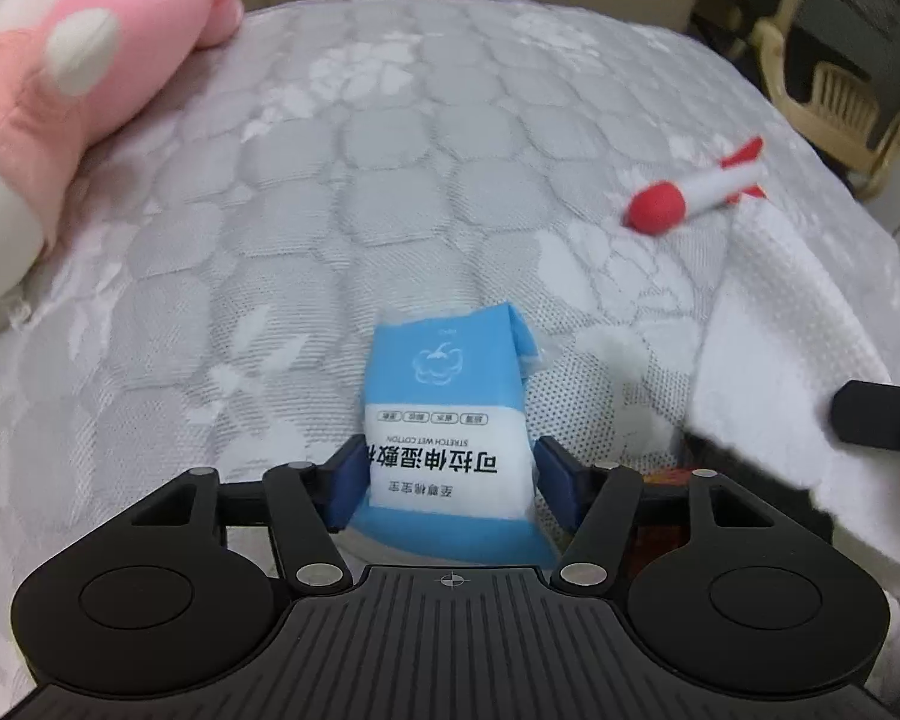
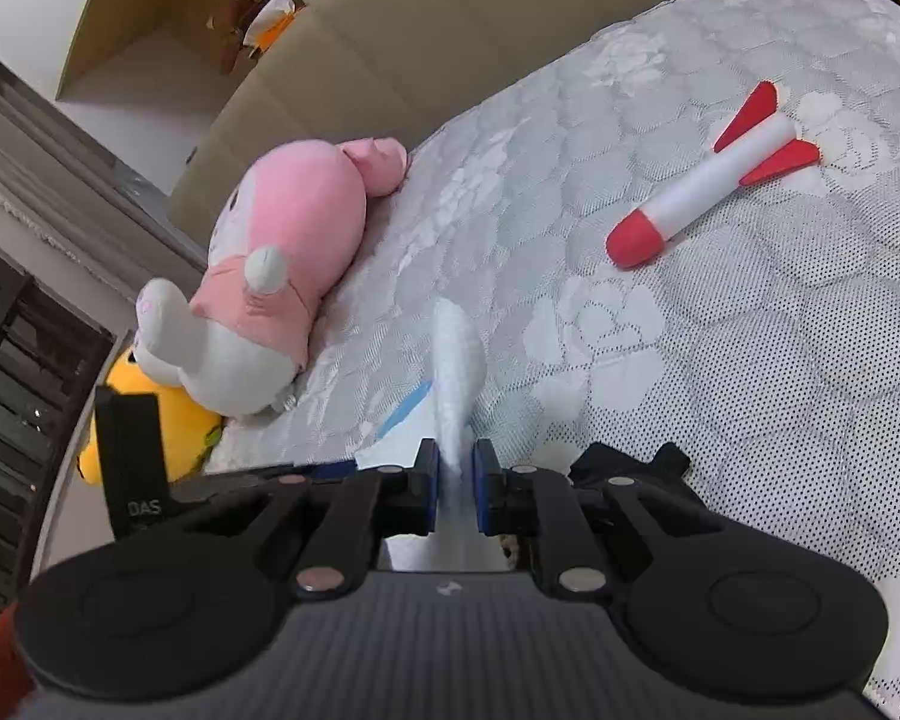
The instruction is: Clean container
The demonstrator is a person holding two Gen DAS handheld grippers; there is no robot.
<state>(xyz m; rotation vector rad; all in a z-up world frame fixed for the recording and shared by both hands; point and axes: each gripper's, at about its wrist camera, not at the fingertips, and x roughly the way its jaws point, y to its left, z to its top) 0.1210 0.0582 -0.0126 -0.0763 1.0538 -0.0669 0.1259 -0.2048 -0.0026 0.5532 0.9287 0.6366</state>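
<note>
The surface is a bed: a bare quilted mattress (image 1: 342,180) in pale grey-white, stitched in hexagons with woven flower motifs and a fine dotted mesh near its front edge. Behind it runs a padded beige headboard (image 2: 390,54); past that the right wrist view shows a cardboard-coloured recess with a plant, and at the left dark slatted woodwork. The left wrist view catches a cream slatted chair (image 1: 834,96) off the far right corner.

A soft pink-and-white plush toy (image 2: 270,294) lies on its side along the mattress edge, touching a yellow plush (image 2: 156,420) below it. Well apart, a foam rocket (image 2: 714,180), white tube, rounded red nose, red fins, lies flat on the quilt.

The left gripper (image 1: 447,480) pinches a glossy blue-and-white wipes packet (image 1: 450,420) between its blue pads, the packet standing up from them with printing upside down. The right gripper (image 2: 455,489) is pressed onto a white embossed cotton wipe (image 2: 456,360), which rises as a narrow folded strip between the pads; in the left view the same wipe hangs as a broad dimpled sheet at the right edge. The container itself cannot be made out.
</note>
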